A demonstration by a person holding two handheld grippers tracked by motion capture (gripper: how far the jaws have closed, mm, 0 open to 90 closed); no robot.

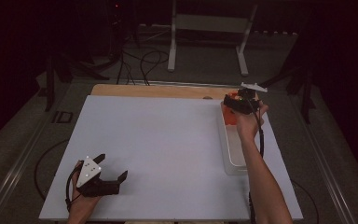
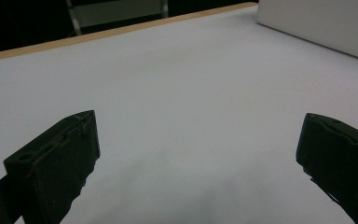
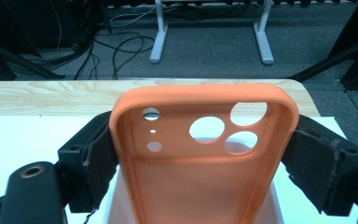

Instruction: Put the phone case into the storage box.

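Right gripper view: my right gripper (image 3: pixel 205 154) is clenched on orange phone case (image 3: pixel 200 158) by its long edges, over white tray (image 1: pixel 233 154) at table's 2 o'clock. Looks light, soft, bendy; grip mid-sides. Left gripper (image 1: pixel 112 168) released, approx 7 o'clock.

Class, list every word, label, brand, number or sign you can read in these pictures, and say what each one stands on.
None can be read.
Orange phone case, held in the right claw: plain, no print.
White tray: no label visible.
Left claw and its grey plate: no lettering, just small dots.
Table: blank.
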